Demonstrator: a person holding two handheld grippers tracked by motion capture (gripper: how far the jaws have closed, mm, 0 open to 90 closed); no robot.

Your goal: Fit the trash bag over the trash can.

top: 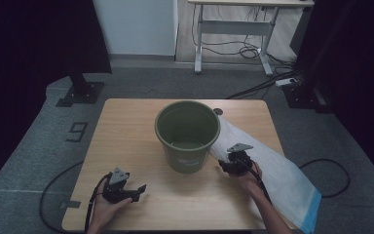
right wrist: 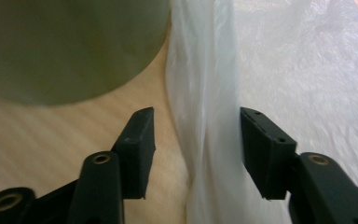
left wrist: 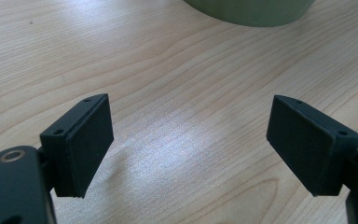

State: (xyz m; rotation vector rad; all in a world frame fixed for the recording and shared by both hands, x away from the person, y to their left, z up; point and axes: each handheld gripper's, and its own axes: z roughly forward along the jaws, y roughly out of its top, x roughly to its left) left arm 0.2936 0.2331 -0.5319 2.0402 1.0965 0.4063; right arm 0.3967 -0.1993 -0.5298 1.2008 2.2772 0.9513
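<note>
My left gripper (top: 137, 188) rests low over the wooden table (top: 126, 126), near its front edge. Its jaws stand wide apart and there is nothing between them but bare wood. In the middle of the table stands the green bucket (top: 187, 134), upright. Just right of it lies the white plastic bag (top: 272, 170), touching the bucket's side and hanging over the table's right edge. My right gripper (top: 226, 167) is at the bag's near edge. Its jaws are partly open, with a fold of the bag (right wrist: 205, 116) between them, not pinched.
</note>
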